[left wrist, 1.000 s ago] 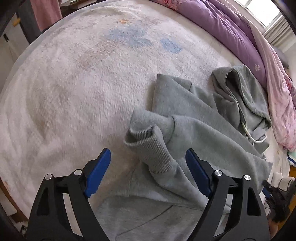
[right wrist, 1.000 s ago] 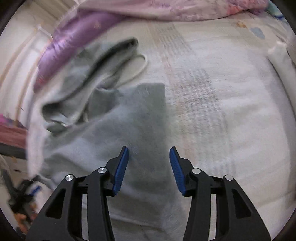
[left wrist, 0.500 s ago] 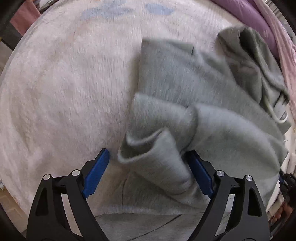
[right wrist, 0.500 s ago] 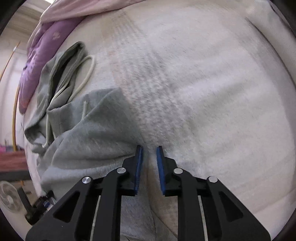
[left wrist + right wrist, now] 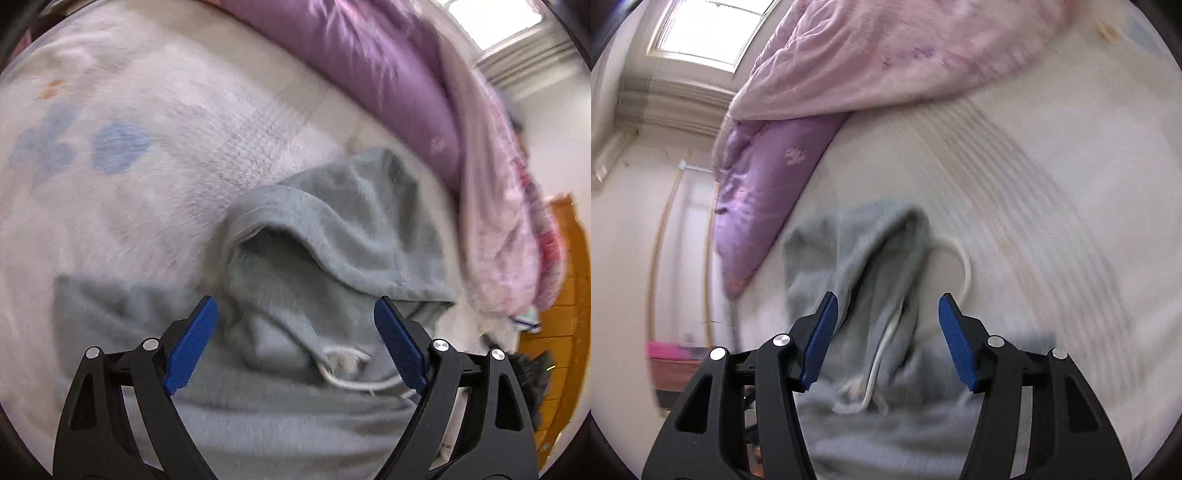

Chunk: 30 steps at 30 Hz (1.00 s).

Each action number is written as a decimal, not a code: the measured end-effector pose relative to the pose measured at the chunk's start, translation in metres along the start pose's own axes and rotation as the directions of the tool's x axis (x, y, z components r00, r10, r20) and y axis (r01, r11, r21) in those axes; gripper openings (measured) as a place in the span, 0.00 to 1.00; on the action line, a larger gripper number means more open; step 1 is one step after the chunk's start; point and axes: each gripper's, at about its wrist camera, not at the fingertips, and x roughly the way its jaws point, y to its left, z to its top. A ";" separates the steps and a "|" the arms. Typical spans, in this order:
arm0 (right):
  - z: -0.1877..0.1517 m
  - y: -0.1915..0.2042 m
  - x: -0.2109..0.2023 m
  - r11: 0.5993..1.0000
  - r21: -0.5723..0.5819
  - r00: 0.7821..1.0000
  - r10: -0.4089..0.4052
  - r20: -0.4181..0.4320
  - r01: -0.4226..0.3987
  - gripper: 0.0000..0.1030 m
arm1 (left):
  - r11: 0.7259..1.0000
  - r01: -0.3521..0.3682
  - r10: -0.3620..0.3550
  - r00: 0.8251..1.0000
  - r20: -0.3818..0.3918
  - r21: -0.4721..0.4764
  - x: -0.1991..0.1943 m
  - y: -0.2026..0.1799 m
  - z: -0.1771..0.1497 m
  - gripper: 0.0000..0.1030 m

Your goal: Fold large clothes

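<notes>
Daylight from a bright, blown-out window at the room's top edge; scene evenly lit, shadows soft. Both fisheye views motion-blurred, worst on the rumpled grey fleece hoodie and the white fluffy bed blanket. Edges bend strongly, corners vignette black.

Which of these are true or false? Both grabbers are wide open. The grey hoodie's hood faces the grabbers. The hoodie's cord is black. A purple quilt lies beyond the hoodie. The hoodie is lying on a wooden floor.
1. Both grabbers are wide open. True: the left gripper and the right gripper each show a wide gap and hold nothing.
2. The hood faces the grabbers. True: the hood of the grey hoodie gapes open just ahead.
3. The cord is black. False: the drawstring is white.
4. A purple quilt lies beyond. True: the purple quilt is behind the hood.
5. It lies on a wooden floor. False: it lies on a pale fleecy blanket.
</notes>
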 end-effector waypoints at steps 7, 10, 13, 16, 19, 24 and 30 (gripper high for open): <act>0.042 -0.014 0.041 0.998 -0.029 0.998 -0.062 -0.011 0.062 0.65 | 0.992 0.066 -0.070 0.997 -0.040 -0.105 0.043 0.027 0.029 0.72; 0.050 -0.020 0.051 0.998 0.004 0.998 -0.066 -0.024 0.066 0.65 | 0.975 0.101 -0.118 0.990 -0.076 -0.197 0.062 0.045 0.040 0.40; 0.050 -0.015 0.057 0.998 -0.018 0.997 -0.062 -0.038 0.061 0.65 | 0.946 0.176 -0.203 0.976 -0.077 -0.273 0.063 0.066 0.039 0.19; 0.049 -0.008 0.058 0.998 -0.043 0.998 -0.055 -0.042 0.053 0.65 | 0.919 0.228 -0.257 0.965 -0.051 -0.321 0.048 0.080 0.035 0.14; 0.047 -0.002 0.057 0.998 -0.057 0.998 -0.038 -0.046 0.035 0.65 | 0.866 0.325 -0.364 0.931 -0.031 -0.379 0.034 0.092 0.029 0.13; 0.048 0.022 0.070 0.987 -0.154 0.995 -0.066 -0.077 0.053 0.65 | 0.825 0.287 -0.353 0.934 -0.048 -0.486 0.046 0.128 0.035 0.16; 0.044 0.060 0.090 0.930 -0.354 0.986 -0.139 -0.091 0.098 0.67 | 0.861 0.228 -0.280 0.959 -0.050 -0.454 0.024 0.127 0.039 0.53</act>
